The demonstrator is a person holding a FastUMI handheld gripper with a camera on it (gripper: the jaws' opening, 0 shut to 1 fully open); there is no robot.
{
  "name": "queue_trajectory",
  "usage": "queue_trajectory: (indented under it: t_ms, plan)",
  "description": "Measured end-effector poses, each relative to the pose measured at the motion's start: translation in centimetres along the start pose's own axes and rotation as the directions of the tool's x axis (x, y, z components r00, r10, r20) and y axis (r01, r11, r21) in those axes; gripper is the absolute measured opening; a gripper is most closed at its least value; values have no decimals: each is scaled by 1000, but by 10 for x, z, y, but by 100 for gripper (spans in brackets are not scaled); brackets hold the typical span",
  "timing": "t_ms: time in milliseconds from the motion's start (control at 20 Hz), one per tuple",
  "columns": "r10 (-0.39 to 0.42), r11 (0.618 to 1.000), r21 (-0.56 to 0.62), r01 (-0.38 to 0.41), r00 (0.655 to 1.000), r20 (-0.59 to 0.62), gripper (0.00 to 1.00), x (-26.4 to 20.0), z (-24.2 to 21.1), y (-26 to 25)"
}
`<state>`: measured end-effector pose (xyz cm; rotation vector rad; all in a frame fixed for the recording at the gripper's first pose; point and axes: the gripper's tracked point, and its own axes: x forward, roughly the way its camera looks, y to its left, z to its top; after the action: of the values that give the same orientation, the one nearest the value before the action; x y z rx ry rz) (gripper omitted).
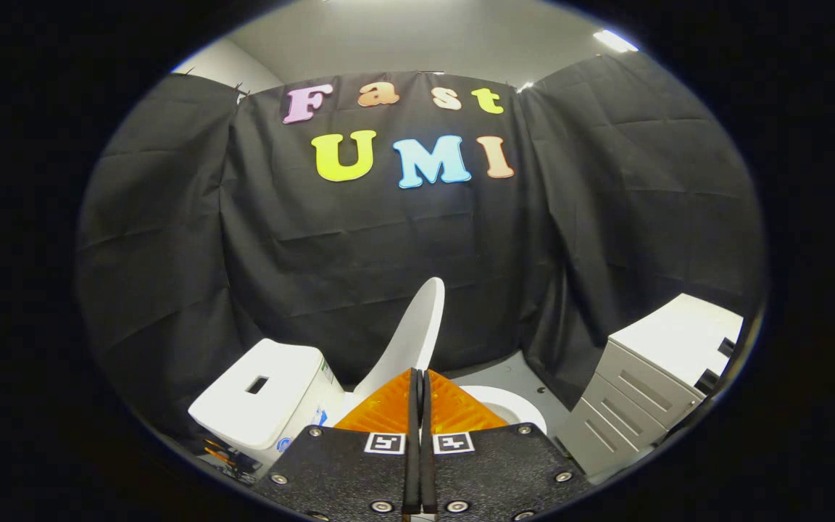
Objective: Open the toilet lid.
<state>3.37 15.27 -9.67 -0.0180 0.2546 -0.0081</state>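
Gripper (418, 377) at bottom centre, fingers pressed together, nothing between them. Lid (412, 337) raised, standing edge-on just beyond the fingertips, slightly left of centre, tilted toward the tank (262, 391) at lower left. Seat (508, 406) partly visible to the right of the fingers, lying flat. Cabinet (649, 384) with drawers at lower right, well apart from the toilet. Black cloth wall (171, 239) behind everything, grey ceiling (417, 36) above.

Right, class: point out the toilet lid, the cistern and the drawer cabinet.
toilet lid (417, 330): gripper view, on its raised white face.
cistern (262, 391): gripper view, on its top cover.
drawer cabinet (638, 395): gripper view, on an upper drawer front.
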Motion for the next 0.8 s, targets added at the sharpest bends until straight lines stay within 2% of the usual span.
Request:
queue_trajectory:
  t_ms: [100, 150, 600, 800]
  plan:
    - [-26, 991, -131, 28, 1000, 17, 0, -2, 9, 15]
    - [-29, 987, -155, 33, 999, 29, 0, -3, 12, 22]
    - [35, 997, -77, -30, 997, 74, 0, -5, 31, 77]
    - [50, 994, -100, -42, 996, 80, 0, -7, 36, 100]
